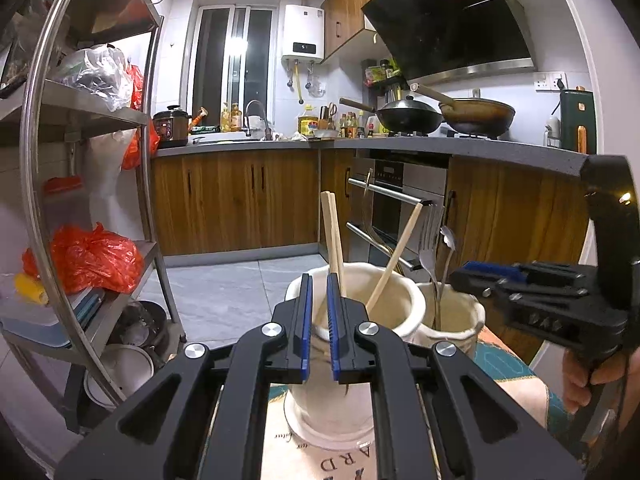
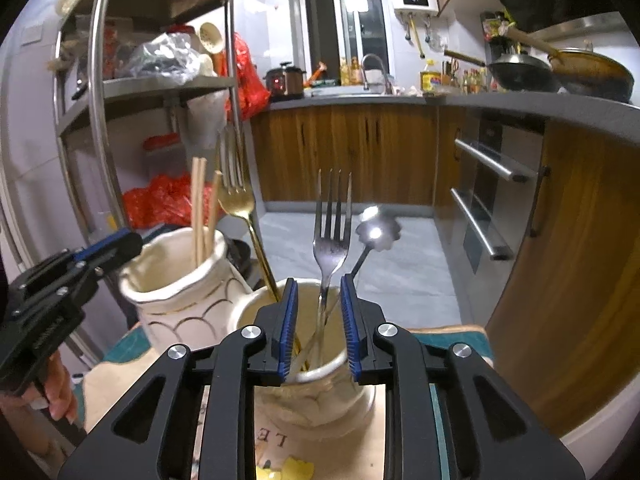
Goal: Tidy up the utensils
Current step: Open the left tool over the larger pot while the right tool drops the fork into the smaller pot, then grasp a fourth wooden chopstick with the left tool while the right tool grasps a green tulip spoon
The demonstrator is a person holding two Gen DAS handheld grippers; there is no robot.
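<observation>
Two cream jars side by side on a patterned cloth (image 1: 508, 364), near edge of a small table, kitchen cabinets and oven far behind.

Left gripper (image 1: 319, 304) right up against the left jar (image 1: 352, 344), blue pads drawn in to a narrow slit. Pads sitting over the near rim of that jar, a pale chopstick just behind the right pad; cannot tell whether the rim or the stick is actually pinched. Three chopsticks (image 1: 394, 256) standing in that jar: two upright together at the left, one leaning off to the right.

Over on the right, right gripper (image 2: 319, 322) hovering at the mouth of the right jar (image 2: 316, 392), jaws partly apart and just been opening. Silver fork (image 2: 331, 248) standing upright in the gap between the pads, tines up, handle down inside the jar, touching neither pad as far as visible. Gold fork (image 2: 237, 200) leaning out to the left of the left pad, its stem passing close by it. Flower-shaped spoon (image 2: 378, 229) tilting out to the right, stem running just beside the right pad.

From the left view, right gripper (image 1: 476, 276) reaching in sideways at rim height of the right jar (image 1: 456, 316), a hand (image 1: 580, 376) on its grip at the far right. From the right view, left gripper (image 2: 120, 246) nosing at the rim of the left jar (image 2: 180, 300).
</observation>
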